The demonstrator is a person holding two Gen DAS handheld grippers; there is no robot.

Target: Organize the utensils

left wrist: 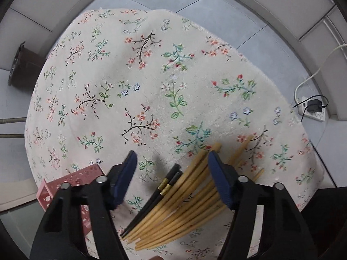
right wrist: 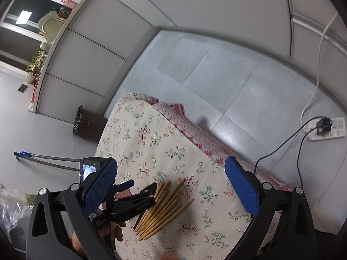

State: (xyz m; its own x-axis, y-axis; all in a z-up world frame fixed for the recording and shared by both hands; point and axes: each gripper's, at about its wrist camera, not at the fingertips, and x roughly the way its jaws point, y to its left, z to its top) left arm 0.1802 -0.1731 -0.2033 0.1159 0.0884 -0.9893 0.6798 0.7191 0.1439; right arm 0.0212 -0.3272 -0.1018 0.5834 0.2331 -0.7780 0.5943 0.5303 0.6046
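Over a table with a floral cloth point(left wrist: 151, 82), my left gripper point(left wrist: 172, 155) points straight down. Its jaws stand apart around a fanned heap of several bamboo chopsticks point(left wrist: 186, 199) and a pair of black chopsticks point(left wrist: 160, 190). The right pad point(left wrist: 219, 179) overlaps the bamboo sticks; the left pad point(left wrist: 125, 177) is clear of the black pair. A pink perforated holder point(left wrist: 71, 184) lies at the lower left. In the right wrist view, my right gripper point(right wrist: 171, 162) hangs open and empty above the table, and the left gripper point(right wrist: 141, 197), held by a hand point(right wrist: 115, 231), sits over the bamboo chopsticks point(right wrist: 167, 208).
The table's far edge shows a red-patterned cloth point(right wrist: 195, 130) under the floral one. On the grey floor stand a dark bin point(right wrist: 86, 125), a power strip with a black charger point(right wrist: 325, 127) and metal poles point(right wrist: 49, 160). White partition walls point(right wrist: 91, 49) ring the area.
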